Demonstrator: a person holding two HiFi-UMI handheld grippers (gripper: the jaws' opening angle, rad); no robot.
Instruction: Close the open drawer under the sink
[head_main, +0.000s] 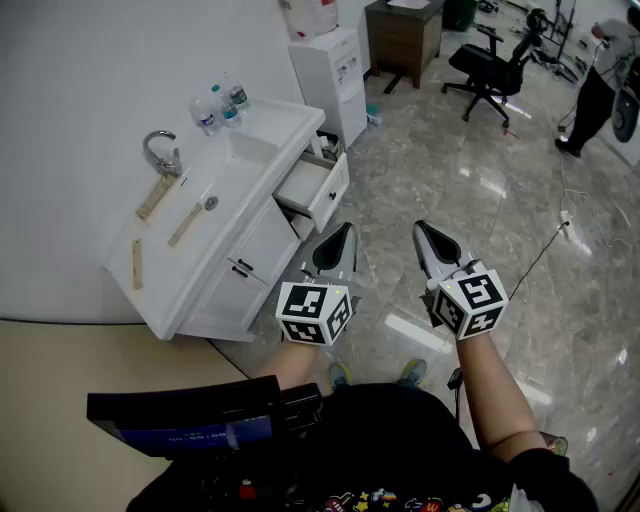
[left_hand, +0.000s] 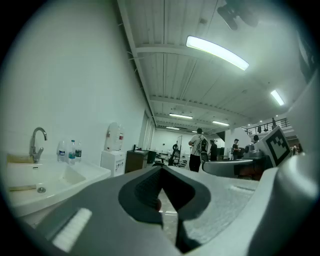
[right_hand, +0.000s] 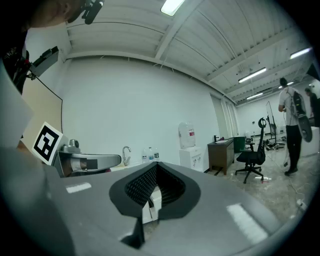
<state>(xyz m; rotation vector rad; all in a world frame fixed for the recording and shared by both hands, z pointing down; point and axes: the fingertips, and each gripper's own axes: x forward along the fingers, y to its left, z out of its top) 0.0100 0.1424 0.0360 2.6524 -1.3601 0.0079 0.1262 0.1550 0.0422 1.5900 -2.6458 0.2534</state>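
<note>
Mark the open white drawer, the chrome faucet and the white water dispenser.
open white drawer (head_main: 330, 193), head view, front panel
chrome faucet (head_main: 172, 162), head view, base
white water dispenser (head_main: 340, 75), head view, cabinet front

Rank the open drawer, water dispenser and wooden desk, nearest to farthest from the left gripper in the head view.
1. Open drawer, just ahead of left gripper.
2. Water dispenser, along the wall.
3. Wooden desk, farthest back.

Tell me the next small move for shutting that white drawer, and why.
Probably carry the left gripper forward to the front panel of the white drawer under the white sink. It stands pulled out; that gripper is the nearer, hangs short of it, and its jaws are together on nothing, fit for pushing.
</note>
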